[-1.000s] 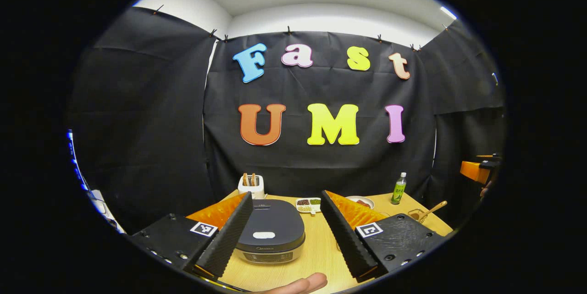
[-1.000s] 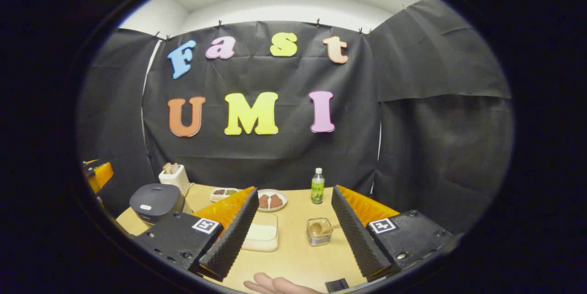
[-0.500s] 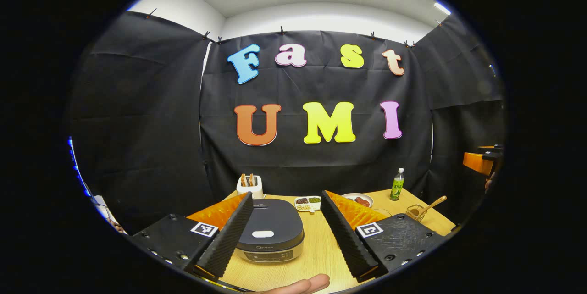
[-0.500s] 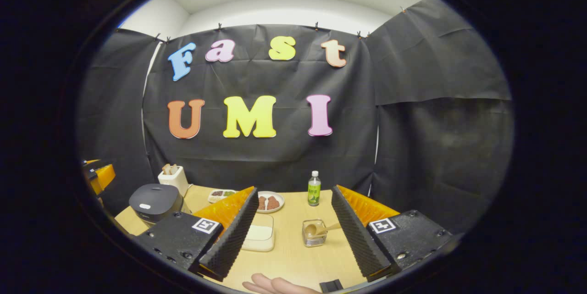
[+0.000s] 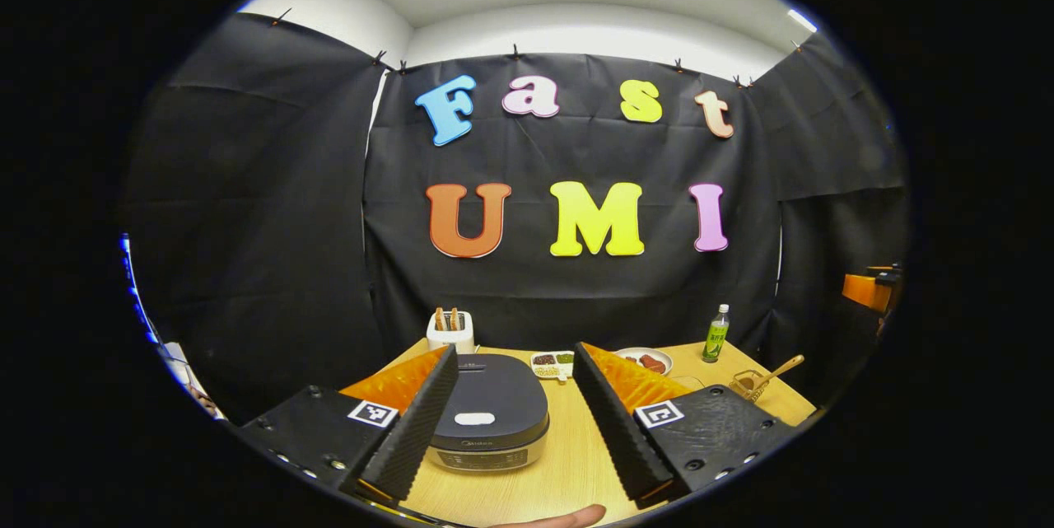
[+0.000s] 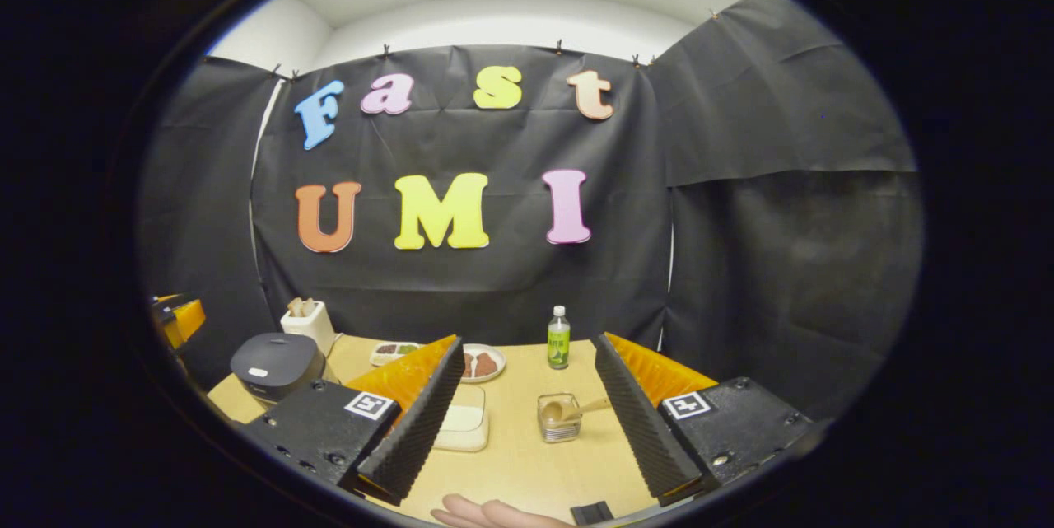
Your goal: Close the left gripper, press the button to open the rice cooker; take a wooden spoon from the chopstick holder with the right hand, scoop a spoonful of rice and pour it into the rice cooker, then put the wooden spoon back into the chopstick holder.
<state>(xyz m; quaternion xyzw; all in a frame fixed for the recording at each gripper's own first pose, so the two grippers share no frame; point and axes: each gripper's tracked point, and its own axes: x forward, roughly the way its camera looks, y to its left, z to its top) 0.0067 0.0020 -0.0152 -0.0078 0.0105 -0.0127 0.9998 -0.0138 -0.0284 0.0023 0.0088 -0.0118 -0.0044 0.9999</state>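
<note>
On table [image 5: 568, 462] we hold L gripper [image 5: 515, 417] wide open w/ shut rice cooker [image 5: 491, 419] between fingers, R gripper [image 6: 527, 413] wide open, empty, facing wooden spoon [image 6: 568, 410] in holder [image 6: 559, 419].

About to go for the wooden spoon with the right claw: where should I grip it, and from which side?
Grip the bare handle of the wooden spoon, which sticks out up and to the right of the chopstick holder; the bowl end sits down inside. Bring the open right claw in from above right, closing across the handle, clear of the holder's rim.
</note>
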